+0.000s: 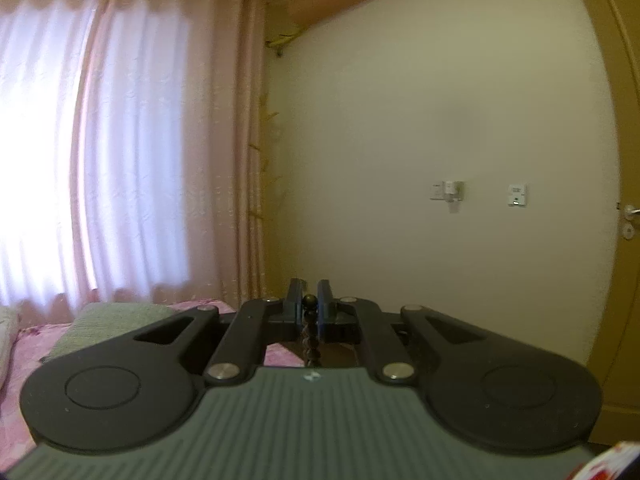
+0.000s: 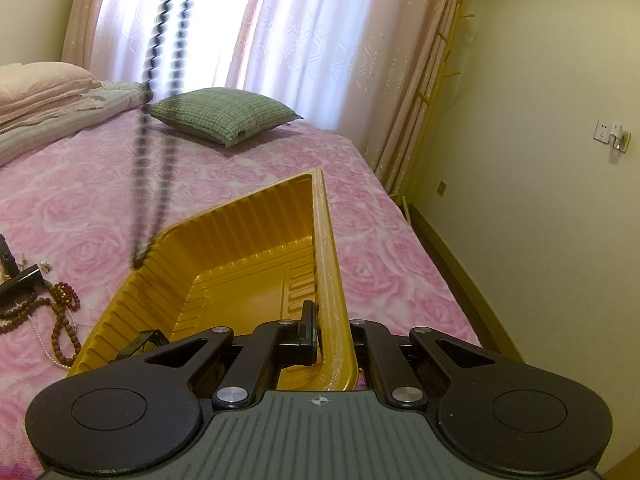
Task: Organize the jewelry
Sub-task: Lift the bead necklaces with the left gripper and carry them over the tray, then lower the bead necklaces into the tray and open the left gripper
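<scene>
the left gripper (image 1: pixel 310 300) is clamped on a dark bead necklace (image 1: pixel 309 302), one round bead showing between its nearly closed jaws and more beads trailing down below them; in the right wrist view the same strand (image 2: pixel 160 60) hangs blurred from the top of the frame, its lower end reaching the far left corner of the yellow tray (image 2: pixel 224 240), though contact there cannot be told. the right gripper (image 2: pixel 324 328) is pinched tight on the tray's near right rim, one finger inside the wall and the other outside. the tray sits on the pink rose bedspread (image 2: pixel 380 260). more brown bead strands (image 2: pixel 52 312) lie in a heap on the bedspread left of the tray, and a green plaid pillow (image 2: pixel 224 114) rests farther back
</scene>
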The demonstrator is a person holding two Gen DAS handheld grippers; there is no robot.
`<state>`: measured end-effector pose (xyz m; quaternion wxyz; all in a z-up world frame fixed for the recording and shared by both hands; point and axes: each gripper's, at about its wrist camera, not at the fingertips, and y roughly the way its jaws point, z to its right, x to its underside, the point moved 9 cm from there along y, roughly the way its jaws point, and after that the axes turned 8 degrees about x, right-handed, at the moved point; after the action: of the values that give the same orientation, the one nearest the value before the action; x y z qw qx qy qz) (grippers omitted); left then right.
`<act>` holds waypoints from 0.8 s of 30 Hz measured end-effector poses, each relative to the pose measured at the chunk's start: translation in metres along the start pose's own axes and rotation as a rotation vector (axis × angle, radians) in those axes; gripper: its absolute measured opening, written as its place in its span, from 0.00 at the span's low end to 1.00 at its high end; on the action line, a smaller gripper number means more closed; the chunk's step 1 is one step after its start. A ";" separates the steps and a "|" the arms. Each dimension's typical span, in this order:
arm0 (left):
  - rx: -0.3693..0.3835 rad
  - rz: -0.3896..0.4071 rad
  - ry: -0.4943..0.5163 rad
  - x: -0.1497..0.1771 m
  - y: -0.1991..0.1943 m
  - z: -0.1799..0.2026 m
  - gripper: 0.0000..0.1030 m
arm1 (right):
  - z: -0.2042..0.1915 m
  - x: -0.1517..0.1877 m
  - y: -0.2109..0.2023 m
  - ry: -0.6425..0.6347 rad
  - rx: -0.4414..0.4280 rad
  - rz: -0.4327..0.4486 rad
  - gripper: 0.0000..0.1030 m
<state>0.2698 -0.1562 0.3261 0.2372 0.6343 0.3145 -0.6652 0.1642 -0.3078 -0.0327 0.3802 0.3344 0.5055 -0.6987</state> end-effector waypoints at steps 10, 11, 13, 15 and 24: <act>0.070 -0.274 0.013 0.119 0.067 0.039 0.06 | 0.003 0.003 0.003 0.017 -0.009 -0.008 0.04; 0.076 -0.311 0.006 0.138 0.073 0.040 0.06 | 0.003 0.003 0.003 0.017 -0.008 -0.007 0.04; 0.092 -0.378 -0.014 0.177 0.080 0.042 0.06 | 0.003 0.004 0.004 0.021 -0.010 -0.008 0.04; 0.103 -0.444 -0.032 0.214 0.086 0.043 0.06 | 0.003 0.004 0.004 0.021 -0.011 -0.008 0.04; 0.141 -0.623 -0.090 0.321 0.098 0.033 0.07 | 0.004 0.005 0.005 0.021 -0.013 -0.009 0.04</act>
<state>0.2905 -0.2211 -0.0046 -0.0088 0.4921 0.4359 -0.7535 0.1658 -0.3131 -0.0383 0.3737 0.3368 0.5157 -0.6935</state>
